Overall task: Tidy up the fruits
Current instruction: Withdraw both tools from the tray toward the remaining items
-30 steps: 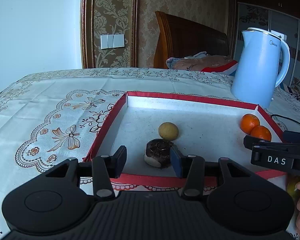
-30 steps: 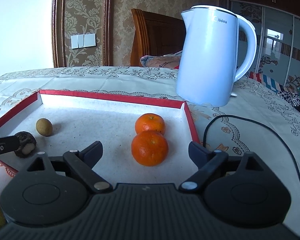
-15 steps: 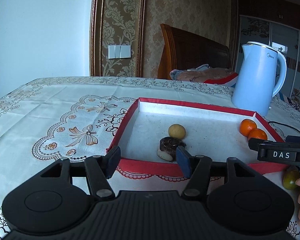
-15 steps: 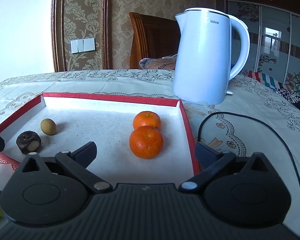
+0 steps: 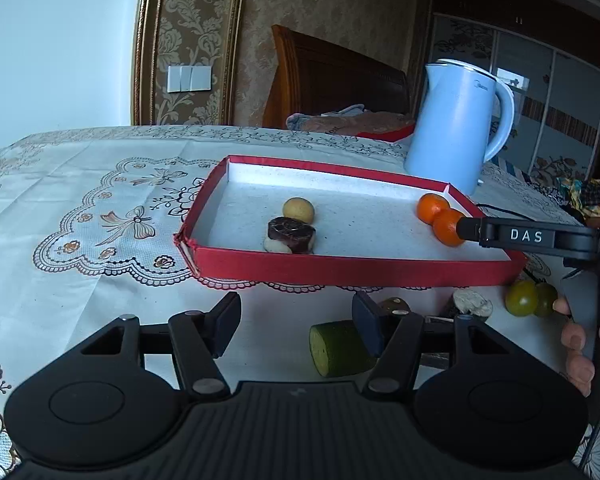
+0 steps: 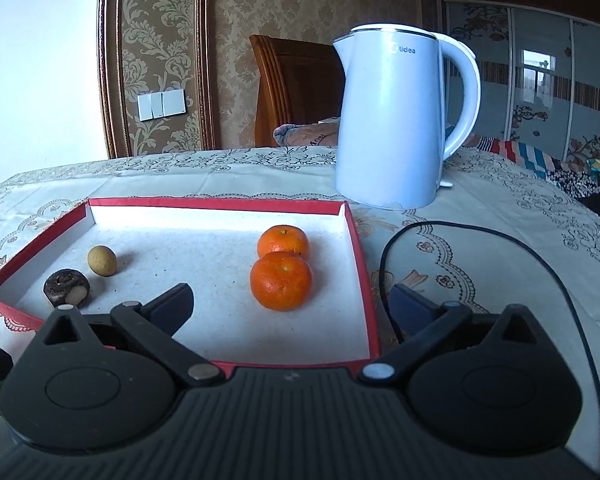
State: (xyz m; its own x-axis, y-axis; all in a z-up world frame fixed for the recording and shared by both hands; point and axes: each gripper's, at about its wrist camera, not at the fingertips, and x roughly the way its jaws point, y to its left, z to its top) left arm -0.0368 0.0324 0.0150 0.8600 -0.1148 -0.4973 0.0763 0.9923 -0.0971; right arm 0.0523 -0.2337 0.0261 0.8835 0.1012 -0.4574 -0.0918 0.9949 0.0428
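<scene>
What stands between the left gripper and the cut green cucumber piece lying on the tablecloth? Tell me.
Nothing visible. The left gripper, its jaws opening and empty, sits just left of the cut green cucumber piece; its right finger overlaps the piece's edge in the left wrist view.

A pale blue electric kettle (image 6: 396,120) stands on the lace-patterned tablecloth (image 5: 80,184) covering the tabletop. Its black cord (image 6: 500,240) loops over the cloth in front of the kettle and to its right. Behind the kettle are a wooden chair back (image 6: 296,92) and patterned wallpaper, with a white light switch (image 6: 162,105) to the left.
</scene>
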